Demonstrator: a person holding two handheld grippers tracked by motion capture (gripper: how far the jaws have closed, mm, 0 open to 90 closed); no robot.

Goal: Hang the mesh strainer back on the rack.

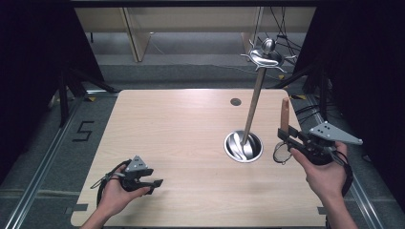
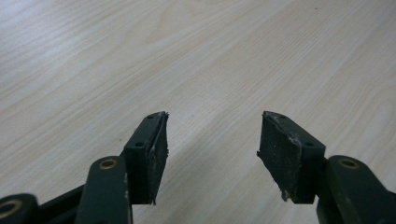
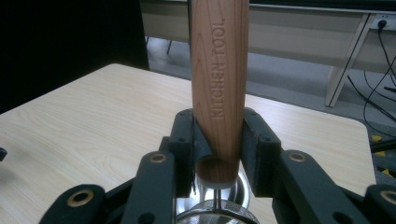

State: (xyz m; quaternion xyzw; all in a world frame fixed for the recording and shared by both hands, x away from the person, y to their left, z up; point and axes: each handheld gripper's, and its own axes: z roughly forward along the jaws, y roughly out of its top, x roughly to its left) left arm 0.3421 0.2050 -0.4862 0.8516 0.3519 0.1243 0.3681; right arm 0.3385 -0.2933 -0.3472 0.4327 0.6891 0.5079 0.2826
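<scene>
Whisk (image 1: 284,125) | clamped by wood handle in your R gripper (image 1: 285,137), wire end down, off table right of bowl (image 1: 243,146), so it hangs ready to drop in | L gripper (image 1: 152,185) jaws apart, empty, parked low on table (image 1: 181,124).

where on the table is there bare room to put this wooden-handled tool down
The widest bare patch is the table's left and centre, between the far edge, the left gripper and the steel holder. The front strip between the two hands is free too. It is crowded on the right, where the right gripper holds the tool beside the holder.
</scene>
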